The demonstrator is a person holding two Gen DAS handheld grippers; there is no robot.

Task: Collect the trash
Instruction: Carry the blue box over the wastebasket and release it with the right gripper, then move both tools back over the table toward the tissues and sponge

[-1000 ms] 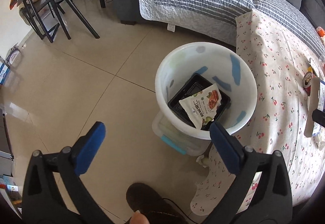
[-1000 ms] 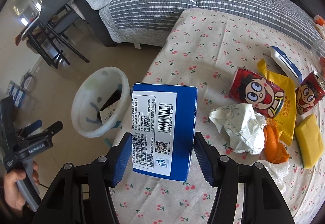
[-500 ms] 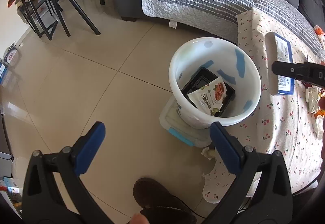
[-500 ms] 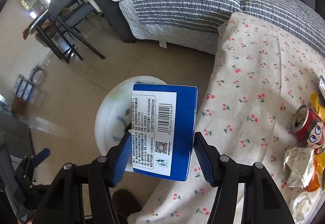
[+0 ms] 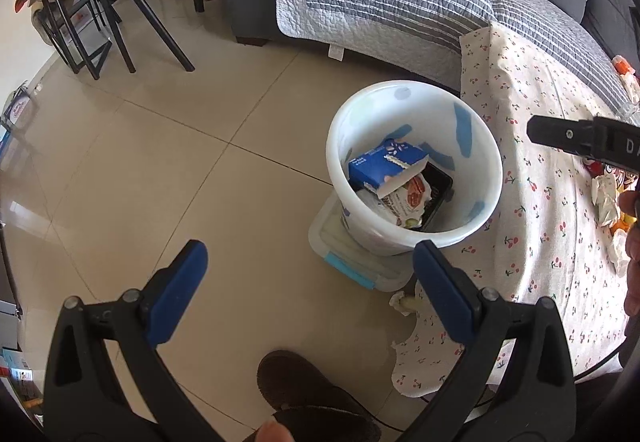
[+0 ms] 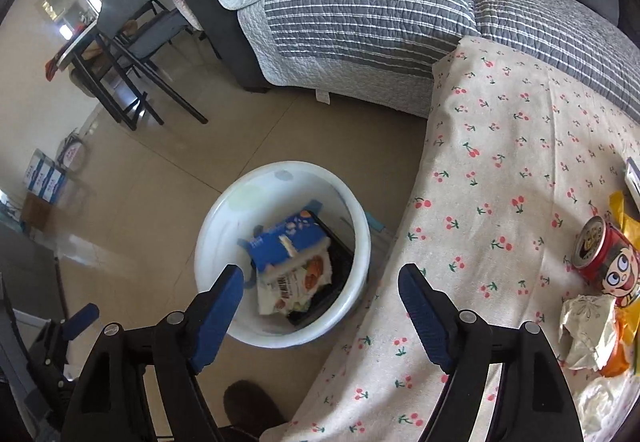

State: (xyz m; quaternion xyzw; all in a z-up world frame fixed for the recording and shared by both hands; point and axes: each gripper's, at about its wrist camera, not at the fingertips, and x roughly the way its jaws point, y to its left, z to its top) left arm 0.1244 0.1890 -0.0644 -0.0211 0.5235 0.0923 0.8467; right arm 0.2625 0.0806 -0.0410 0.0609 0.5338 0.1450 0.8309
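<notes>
A: Right tool (image 6: pixel 320 306) is over the white bin (image 6: pixel 224 217), jaws opening with nothing between them. The blue box (image 6: pixel 286 238) lies inside the bin, tilted on top of a snack wrapper (image 6: pixel 298 284) and a black tray (image 6: pixel 340 246).

B: And the left tool (image 5: pixel 308 288)?

A: Spread wide and empty, hanging above the floor (image 5: pixel 160 169) on the near left of the bin, pointing down at it. Nothing near its pads.

B: So that box counts as collected. What's left?

A: Plenty on the desk (image 6: pixel 500 201) to the right: a red can (image 6: pixel 604 262), a crumpled paper wad (image 6: pixel 588 326), yellow and orange wrappers at the far right edge. One scrap of paper (image 5: pixel 402 302) sits on the floor beside the bin's base too.

B: How would you finish this step cleanly?

A: I'd let the jaws open fully before swinging away, so no pad can clip the bin rim. Then lift straight up and travel right toward the can, keeping clear of the cloth edge, which hangs just beside the bin.

B: Any risk?

A: The box leans high against the wall, so later items may slide off it; dropping them toward the open right side looks safer.
</notes>
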